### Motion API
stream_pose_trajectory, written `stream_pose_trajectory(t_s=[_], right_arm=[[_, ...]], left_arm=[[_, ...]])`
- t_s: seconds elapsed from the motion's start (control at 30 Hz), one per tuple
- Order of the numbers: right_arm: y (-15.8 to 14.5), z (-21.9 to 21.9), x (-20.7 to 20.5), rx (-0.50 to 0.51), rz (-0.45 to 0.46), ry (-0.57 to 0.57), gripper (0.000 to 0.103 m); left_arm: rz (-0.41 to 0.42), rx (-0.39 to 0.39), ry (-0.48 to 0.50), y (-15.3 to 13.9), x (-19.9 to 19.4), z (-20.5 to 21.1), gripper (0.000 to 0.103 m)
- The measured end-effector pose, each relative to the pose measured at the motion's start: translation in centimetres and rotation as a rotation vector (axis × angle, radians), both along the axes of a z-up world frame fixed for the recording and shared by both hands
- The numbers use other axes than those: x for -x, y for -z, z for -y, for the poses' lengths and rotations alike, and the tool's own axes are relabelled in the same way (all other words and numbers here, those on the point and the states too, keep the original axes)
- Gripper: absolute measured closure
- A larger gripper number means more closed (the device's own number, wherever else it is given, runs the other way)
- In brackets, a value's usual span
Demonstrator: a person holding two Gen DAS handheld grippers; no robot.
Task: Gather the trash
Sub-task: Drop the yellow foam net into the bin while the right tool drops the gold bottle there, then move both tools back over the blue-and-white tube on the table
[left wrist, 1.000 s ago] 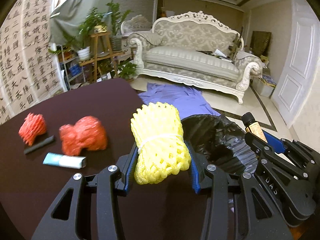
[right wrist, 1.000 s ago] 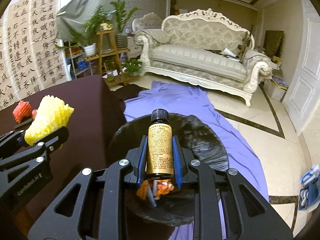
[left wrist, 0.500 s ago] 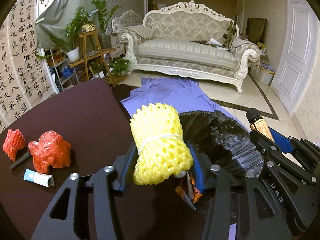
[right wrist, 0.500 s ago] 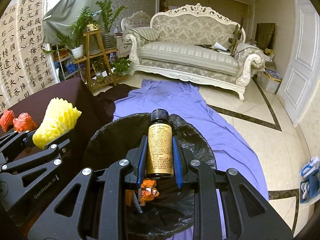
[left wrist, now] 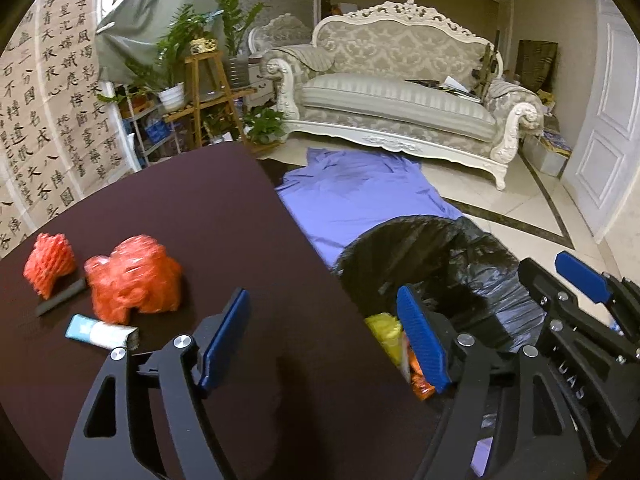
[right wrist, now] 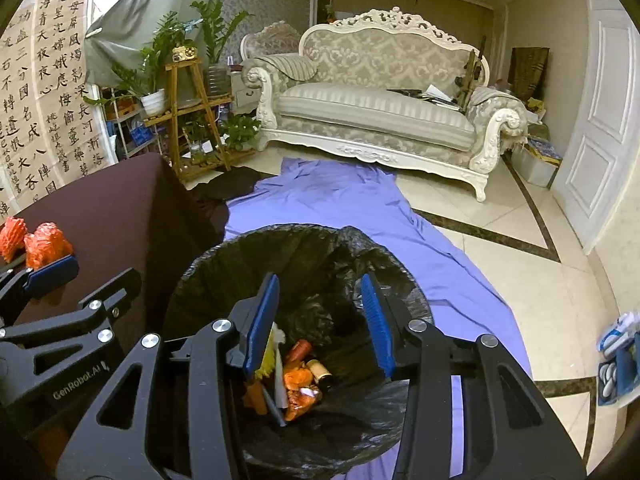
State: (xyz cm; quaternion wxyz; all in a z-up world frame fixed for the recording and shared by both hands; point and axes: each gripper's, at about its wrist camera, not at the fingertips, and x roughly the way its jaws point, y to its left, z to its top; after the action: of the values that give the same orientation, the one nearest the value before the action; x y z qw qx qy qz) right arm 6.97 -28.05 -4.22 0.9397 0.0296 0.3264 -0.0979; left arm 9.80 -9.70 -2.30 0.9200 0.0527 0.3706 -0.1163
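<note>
My left gripper point(left wrist: 324, 340) hangs at the dark table's point(left wrist: 224, 208) edge, its jaws opening with nothing between them. The yellow foam net point(left wrist: 382, 332) lies in the black-lined trash bin point(left wrist: 440, 256) just beyond its right finger. My right gripper point(right wrist: 320, 316) is above the bin point(right wrist: 304, 248), jaws opening and empty. Below it, the small brown bottle point(right wrist: 322, 372) lies among orange wrappers, next to the yellow net point(right wrist: 268, 360). On the table lie two red foam nets point(left wrist: 50, 264) point(left wrist: 136, 280), a white and blue tube point(left wrist: 100, 332) and a black stick point(left wrist: 60, 300).
A purple cloth point(right wrist: 340, 200) is spread on the tiled floor under the bin. Behind it stands an ornate sofa point(right wrist: 380, 108), with a wooden plant stand point(right wrist: 188, 112) to its left and a white door point(right wrist: 608, 112) on the right.
Both grippers opened. The yellow foam net left the left jaws and the brown bottle left the right jaws; both now lie in the bin.
</note>
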Motion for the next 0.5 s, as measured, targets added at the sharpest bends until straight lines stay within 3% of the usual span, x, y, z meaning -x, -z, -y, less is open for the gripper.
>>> stream_pose_trajectory(t_s=[0.13, 0.5], right_arm=[[-0.1, -1.7, 0.1, -0.027, -0.003, -0.043, 0.055], [-0.3, -9.0, -0.7, -0.026, -0.050, -0.238, 0.055]], left_arm=[[-0.021, -0.005, -0.052, 0.2, 0.5, -2.3, 0.030], [-0.077, 0.007, -0.252, 0.5, 0.5, -10.0, 0.030]])
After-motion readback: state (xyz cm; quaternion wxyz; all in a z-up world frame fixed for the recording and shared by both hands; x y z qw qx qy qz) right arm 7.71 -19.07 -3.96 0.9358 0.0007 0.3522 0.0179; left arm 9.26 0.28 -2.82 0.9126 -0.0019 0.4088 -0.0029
